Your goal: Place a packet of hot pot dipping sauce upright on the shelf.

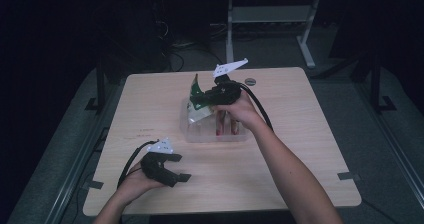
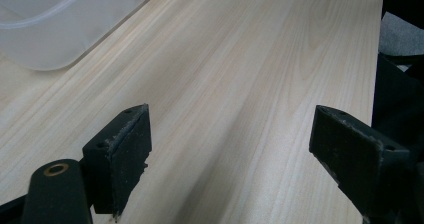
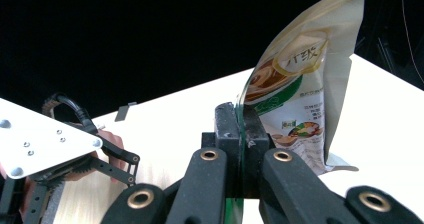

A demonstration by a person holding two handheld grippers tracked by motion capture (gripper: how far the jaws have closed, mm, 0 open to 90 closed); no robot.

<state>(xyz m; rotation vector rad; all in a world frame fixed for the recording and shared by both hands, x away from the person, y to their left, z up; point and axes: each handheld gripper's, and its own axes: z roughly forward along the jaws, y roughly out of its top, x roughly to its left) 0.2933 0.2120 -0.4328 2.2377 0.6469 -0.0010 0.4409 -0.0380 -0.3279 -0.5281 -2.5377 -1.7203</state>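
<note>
Right claw (image 1: 200,95) is clamped shut on the edge of a food pouch (image 1: 196,104), seen from the high view above the clear plastic bin (image 1: 220,134) near the middle of the tabletop (image 1: 300,134). In the right gripper view the pouch (image 3: 295,94) is pinched flat between the two jaws of the right claw (image 3: 240,129), with the seam held edge-on and the printed face turned to the right of the view. The pouch is held upright, slightly tilted, with its top corner raised well above the jaws. Its lower end hangs at or just inside the bin; contact with the bin cannot be told. Something red lies in the bin (image 1: 220,129); its kind cannot be made out.

Left claw (image 1: 175,169) is held wide open with nothing gripped, low over the near left part of the tabletop, well apart from the bin. In the left gripper view both pads (image 2: 125,159) are seen spread far apart over bare wood (image 2: 240,84), with a corner of the bin (image 2: 55,29) at the upper left. The left claw's grey plate (image 3: 45,139) is seen far off in the right gripper view.
</note>
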